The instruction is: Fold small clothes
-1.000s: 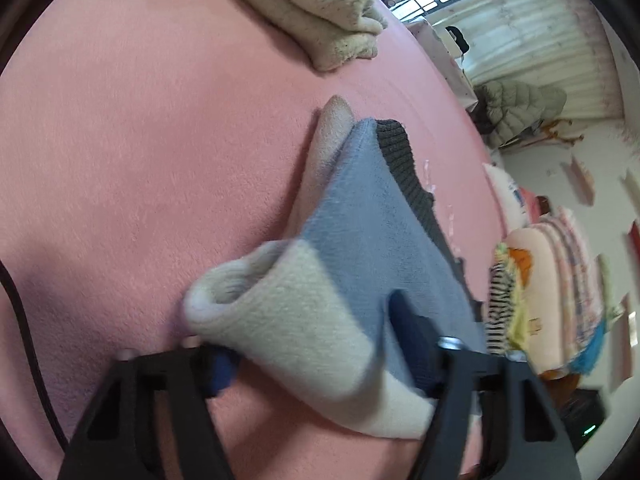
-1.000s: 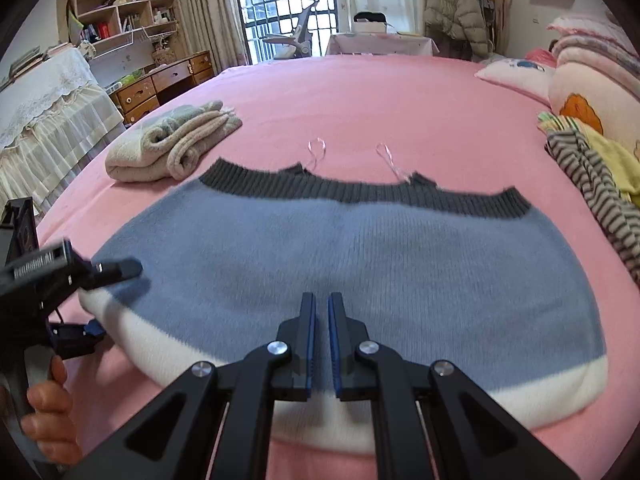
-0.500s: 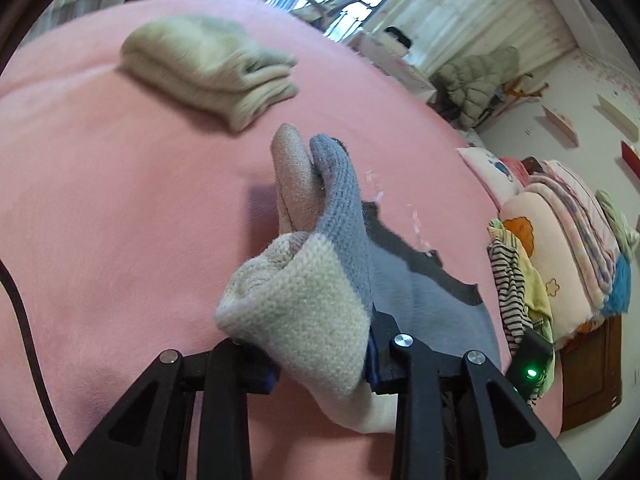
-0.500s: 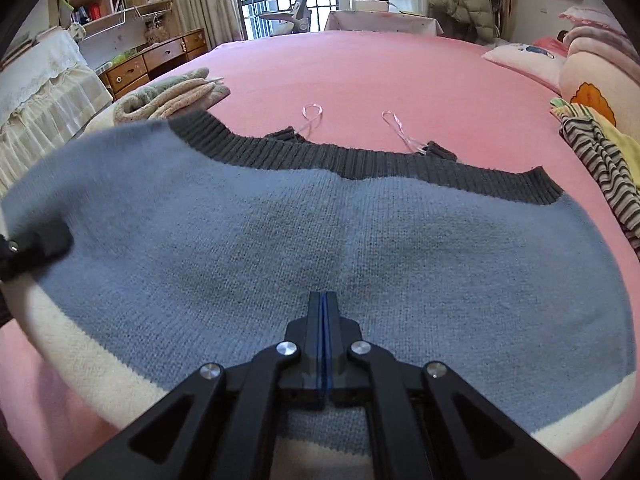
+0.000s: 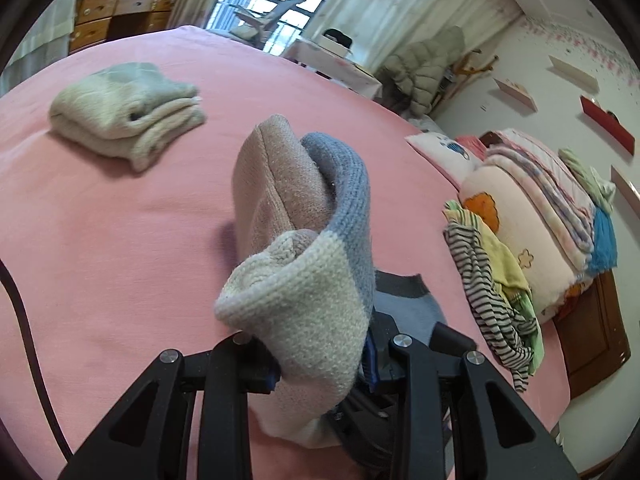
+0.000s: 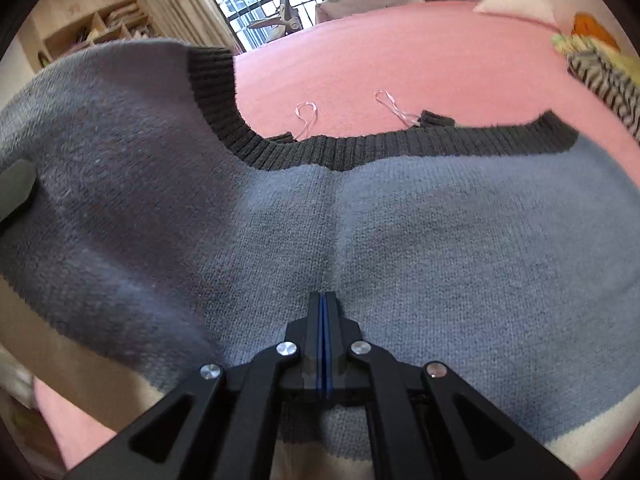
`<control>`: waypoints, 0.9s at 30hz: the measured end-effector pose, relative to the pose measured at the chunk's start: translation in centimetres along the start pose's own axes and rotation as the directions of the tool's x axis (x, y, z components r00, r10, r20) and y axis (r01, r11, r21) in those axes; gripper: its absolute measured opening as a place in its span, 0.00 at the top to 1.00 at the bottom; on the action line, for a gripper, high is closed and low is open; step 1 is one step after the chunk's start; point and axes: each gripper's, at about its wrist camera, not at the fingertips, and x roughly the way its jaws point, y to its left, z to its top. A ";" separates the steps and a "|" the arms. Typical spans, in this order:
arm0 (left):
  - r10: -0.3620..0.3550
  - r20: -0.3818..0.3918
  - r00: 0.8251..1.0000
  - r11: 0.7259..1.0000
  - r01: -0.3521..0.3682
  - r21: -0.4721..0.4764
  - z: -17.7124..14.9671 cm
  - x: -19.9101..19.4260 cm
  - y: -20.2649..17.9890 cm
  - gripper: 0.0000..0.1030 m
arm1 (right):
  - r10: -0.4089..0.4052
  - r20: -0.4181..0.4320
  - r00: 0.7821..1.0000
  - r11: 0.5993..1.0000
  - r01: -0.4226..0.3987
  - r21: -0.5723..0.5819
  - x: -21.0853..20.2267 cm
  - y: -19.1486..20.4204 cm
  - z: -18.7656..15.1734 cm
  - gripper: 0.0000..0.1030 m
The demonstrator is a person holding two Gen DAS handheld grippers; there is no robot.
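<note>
We've got the left side of the blue knit top (image 6: 400, 240) up off the pink bed (image 5: 120, 220) now, where a second ago it lay flat, so the first fold is underway. Our left gripper (image 5: 320, 364) has risen and rolled, angled downward, its tongs narrowed and clamped on the cream hem, cloth bunched between the pads. Our right gripper (image 6: 324, 360), tilted steeply down, has its tongs pressed fully together with nothing between them, tips resting on the top's middle as a pin. A folded beige garment (image 5: 124, 116) waits beyond
</note>
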 end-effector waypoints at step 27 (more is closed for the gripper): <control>0.103 -0.210 0.972 0.974 -0.056 0.220 -9.2 11.5 -18.4 0.67 | -0.123 0.074 0.990 0.948 0.095 0.304 -13.8 -16.9 -3.1 1.00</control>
